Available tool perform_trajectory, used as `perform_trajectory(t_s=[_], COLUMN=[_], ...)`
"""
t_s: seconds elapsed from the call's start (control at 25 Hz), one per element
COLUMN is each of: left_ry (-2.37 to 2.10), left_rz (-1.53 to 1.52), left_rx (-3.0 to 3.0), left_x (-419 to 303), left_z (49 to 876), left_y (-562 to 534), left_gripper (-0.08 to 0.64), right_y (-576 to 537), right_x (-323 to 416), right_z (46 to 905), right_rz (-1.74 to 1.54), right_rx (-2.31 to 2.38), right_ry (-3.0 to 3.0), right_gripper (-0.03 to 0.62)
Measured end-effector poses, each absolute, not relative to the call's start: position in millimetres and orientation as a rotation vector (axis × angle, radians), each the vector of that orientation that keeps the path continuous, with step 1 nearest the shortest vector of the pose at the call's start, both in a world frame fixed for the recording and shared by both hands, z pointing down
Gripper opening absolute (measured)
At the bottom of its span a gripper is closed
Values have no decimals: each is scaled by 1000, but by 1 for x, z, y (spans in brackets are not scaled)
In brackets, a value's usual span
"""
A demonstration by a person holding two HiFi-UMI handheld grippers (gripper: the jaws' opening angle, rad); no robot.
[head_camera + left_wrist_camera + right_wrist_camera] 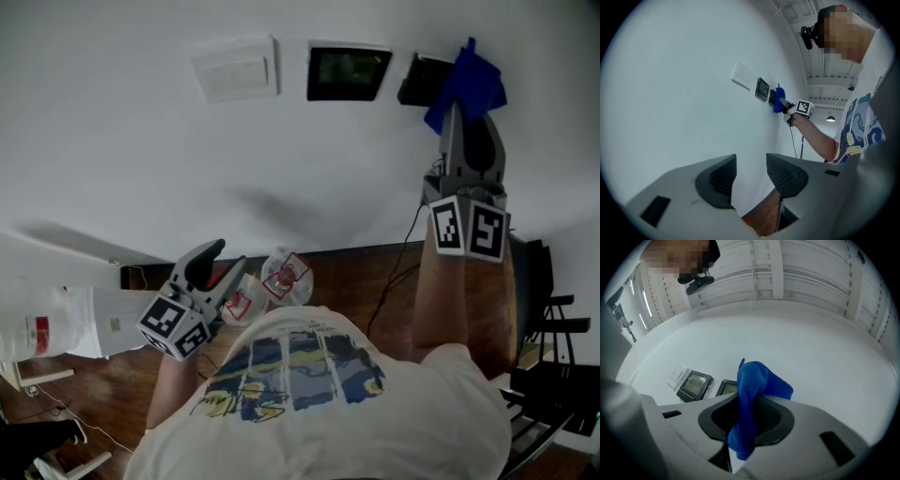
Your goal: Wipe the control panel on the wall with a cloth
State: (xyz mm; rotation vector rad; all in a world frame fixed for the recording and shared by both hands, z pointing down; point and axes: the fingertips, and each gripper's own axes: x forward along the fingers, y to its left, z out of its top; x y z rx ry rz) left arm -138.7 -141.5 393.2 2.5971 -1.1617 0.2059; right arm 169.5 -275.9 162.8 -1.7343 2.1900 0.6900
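Note:
Three units hang in a row on the white wall: a white plate (234, 67), a dark screen panel (348, 73) and a second dark panel (425, 80). My right gripper (466, 111) is raised to the wall and shut on a blue cloth (466, 86), which overlaps the right edge of that second panel. In the right gripper view the blue cloth (752, 399) hangs bunched between the jaws, with the two dark panels (695, 385) just left of it. My left gripper (232, 270) hangs low, away from the wall, open with nothing in it (751, 180).
A brown wooden floor (347, 281) runs below the wall. Clear plastic wrapped items (286, 277) lie just beyond the left gripper. A black cable (394, 272) trails down from the right arm. A dark chair frame (553, 328) stands at the right.

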Motion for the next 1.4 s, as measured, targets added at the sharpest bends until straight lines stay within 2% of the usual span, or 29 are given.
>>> perform_trajectory(t_s=[0.8, 1.4], left_ry=[-1220, -1231], left_rz=[165, 153], left_rx=[2549, 2518], left_x=[-210, -229], left_z=[403, 412], left_y=[-116, -100], left_gripper=[179, 178], right_y=[-261, -246], right_x=[55, -40], right_z=[160, 169], right_rz=[742, 813], right_rx=[-1561, -1346], right_ry=[2302, 2471], right_gripper=[92, 91])
